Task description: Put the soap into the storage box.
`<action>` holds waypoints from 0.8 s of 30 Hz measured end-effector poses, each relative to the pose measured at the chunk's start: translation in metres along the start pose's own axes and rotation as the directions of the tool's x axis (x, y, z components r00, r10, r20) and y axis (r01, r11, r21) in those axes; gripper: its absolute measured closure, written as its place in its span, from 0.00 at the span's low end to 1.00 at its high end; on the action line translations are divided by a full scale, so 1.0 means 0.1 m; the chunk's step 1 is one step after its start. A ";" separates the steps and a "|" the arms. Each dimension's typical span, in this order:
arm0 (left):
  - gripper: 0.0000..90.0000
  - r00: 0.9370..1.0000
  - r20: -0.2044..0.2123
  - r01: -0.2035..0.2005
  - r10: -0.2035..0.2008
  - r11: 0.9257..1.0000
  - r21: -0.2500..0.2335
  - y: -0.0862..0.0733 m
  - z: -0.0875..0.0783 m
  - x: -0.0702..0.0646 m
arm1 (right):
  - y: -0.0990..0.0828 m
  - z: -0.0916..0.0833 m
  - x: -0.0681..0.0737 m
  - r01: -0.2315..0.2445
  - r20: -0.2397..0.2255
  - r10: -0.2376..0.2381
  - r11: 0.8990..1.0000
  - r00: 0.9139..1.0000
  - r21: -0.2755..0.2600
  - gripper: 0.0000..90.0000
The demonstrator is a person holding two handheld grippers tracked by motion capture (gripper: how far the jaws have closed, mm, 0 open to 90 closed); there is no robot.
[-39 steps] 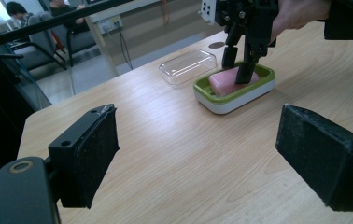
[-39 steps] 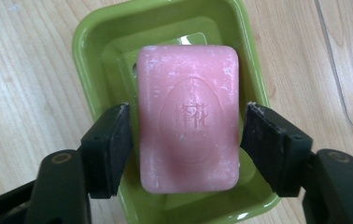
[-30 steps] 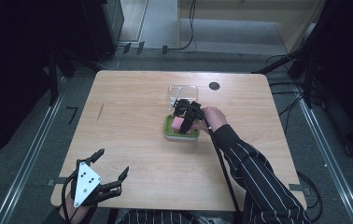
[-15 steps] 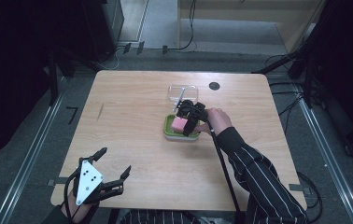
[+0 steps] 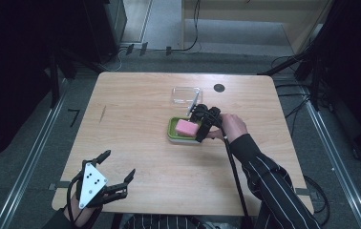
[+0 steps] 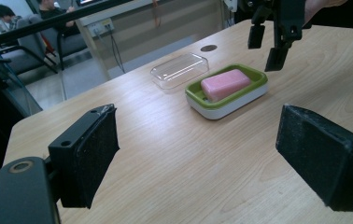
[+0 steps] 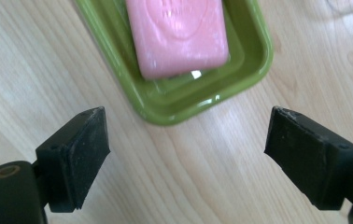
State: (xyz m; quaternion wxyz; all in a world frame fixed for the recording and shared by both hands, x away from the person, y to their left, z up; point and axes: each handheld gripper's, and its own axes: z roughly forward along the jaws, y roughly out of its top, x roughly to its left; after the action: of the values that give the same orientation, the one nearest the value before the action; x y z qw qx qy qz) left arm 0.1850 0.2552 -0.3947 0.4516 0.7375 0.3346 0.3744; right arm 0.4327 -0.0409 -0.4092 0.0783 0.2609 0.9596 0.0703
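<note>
Pale wood surface [image 5: 135,138] carries a green soap dish [image 5: 175,133] with a pink soap bar [image 5: 186,127] right of centre, a clear lid [image 5: 186,94] just beyond it toward the far edge. Right tongs [image 5: 204,123] hover over the dish's right end, jaws wide apart, holding nothing. Left tongs [image 5: 114,179] sit at the near-left corner, likewise spread wide and empty.

light wooden table [image 5: 135,124]: a green soap dish [image 5: 183,135] lies right of centre, a clear plastic lid [image 5: 186,94] just behind it, a dark round grommet [image 5: 219,88] near the far edge.
</note>
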 end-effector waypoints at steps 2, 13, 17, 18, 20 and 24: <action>0.15 1.000 0.001 0.000 0.000 1.000 -0.001 0.00 0.00 0.00 | -0.03 -0.02 0.01 -0.005 0.002 0.005 1.000 1.000 0.011 0.15; 0.15 1.000 0.012 -0.002 0.002 1.000 -0.005 0.01 0.03 -0.01 | -0.26 -0.08 0.12 -0.034 0.006 0.034 0.998 0.999 0.060 0.13; 0.15 1.000 0.017 -0.005 0.005 1.000 -0.005 0.02 0.04 -0.01 | -0.33 -0.09 0.17 -0.053 0.009 0.053 0.996 0.999 0.065 0.13; 0.15 1.000 0.019 -0.006 0.006 1.000 -0.007 0.02 0.04 -0.01 | -0.36 -0.09 0.17 -0.046 0.011 0.046 0.997 0.999 0.068 0.13; 0.15 1.000 0.020 -0.005 0.006 1.000 -0.008 0.02 0.05 -0.01 | -0.41 -0.10 0.19 -0.060 0.009 0.060 0.996 0.998 0.073 0.13; 0.15 1.000 0.024 -0.006 0.007 1.000 -0.008 0.02 0.06 -0.01 | -0.54 -0.08 0.24 -0.069 0.010 0.069 0.994 0.998 0.085 0.13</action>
State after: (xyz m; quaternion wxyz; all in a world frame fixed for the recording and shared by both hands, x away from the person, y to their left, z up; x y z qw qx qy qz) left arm 0.1898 0.2510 -0.3946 0.4571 0.7413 0.3254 0.3684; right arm 0.3844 -0.0755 -0.4137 0.0681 0.2972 0.9519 0.0311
